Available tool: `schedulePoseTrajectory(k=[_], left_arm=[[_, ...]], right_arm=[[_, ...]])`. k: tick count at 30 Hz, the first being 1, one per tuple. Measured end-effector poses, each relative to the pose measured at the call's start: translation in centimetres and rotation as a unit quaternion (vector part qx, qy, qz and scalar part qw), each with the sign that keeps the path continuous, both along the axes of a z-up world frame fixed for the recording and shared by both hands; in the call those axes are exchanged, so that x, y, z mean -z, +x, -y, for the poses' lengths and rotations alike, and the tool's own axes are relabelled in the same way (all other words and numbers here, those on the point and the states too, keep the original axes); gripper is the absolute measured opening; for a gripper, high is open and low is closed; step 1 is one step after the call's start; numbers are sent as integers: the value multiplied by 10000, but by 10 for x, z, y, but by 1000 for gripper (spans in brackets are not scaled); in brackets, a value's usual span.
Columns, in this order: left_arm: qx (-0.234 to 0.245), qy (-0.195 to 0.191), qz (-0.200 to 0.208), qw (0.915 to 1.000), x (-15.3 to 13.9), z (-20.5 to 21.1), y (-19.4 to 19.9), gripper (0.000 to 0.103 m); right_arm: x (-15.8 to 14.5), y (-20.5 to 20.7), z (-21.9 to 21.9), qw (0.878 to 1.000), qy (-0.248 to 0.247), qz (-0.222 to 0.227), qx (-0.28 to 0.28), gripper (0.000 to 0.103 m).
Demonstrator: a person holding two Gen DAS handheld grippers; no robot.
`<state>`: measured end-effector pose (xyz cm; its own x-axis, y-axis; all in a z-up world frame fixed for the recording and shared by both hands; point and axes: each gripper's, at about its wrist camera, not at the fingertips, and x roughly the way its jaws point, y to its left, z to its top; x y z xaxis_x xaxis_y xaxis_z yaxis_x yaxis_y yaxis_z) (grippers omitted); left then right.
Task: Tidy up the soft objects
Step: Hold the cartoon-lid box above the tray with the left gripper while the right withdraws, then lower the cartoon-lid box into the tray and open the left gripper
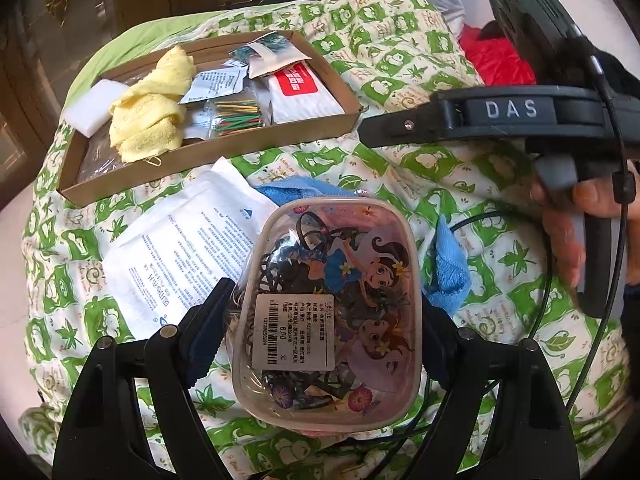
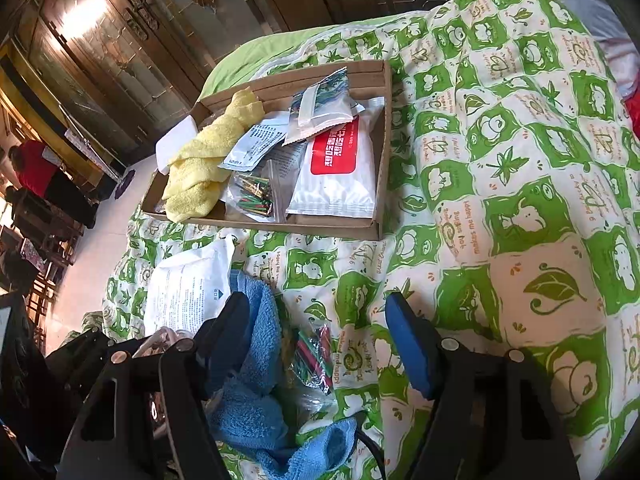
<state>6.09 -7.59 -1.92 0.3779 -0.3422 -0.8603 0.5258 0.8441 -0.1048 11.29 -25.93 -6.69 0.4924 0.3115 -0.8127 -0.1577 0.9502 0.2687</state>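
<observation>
While the cardboard tray [image 2: 382, 152] already holds several items, left hand-held gripper [image 1: 326, 330] clamps the hair-tie box [image 1: 328, 312]; right hand-held gripper [image 2: 320, 340] gapes over blue towel [image 2: 256, 360], still loose on bed.

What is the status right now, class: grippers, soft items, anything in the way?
Left gripper shut on cartoon tub. Right gripper open over blue towel and bagged sticks. Cardboard tray part-filled. Path clear.

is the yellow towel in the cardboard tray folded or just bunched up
Bunched up. The yellow towel lies crumpled in loose rolls at the left end of the shallow cardboard tray, with no flat folded edges showing.
</observation>
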Motion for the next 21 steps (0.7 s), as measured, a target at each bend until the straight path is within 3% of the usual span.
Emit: schedulePoseTrajectory(k=[4, 7, 12, 17, 21], left_arm=[[-214, -106, 11, 9997, -7, -7, 14, 82], [-426, -81, 357, 9984, -30, -13, 39, 82], [-900, 116, 690, 9935, -64, -25, 127, 82], [-1387, 182, 447, 9892, -58, -39, 209, 84], [-1503, -24, 432, 9877, -54, -44, 226, 85]], right_arm=[[-1, -1, 1, 10000, 54, 32, 38, 71], [-1, 0, 2, 9999, 114, 41, 69, 71], [1, 3, 2, 9998, 175, 14, 67, 71], [2, 4, 1, 9998, 178, 0, 34, 71], [4, 7, 0, 9998, 190, -24, -9, 71]])
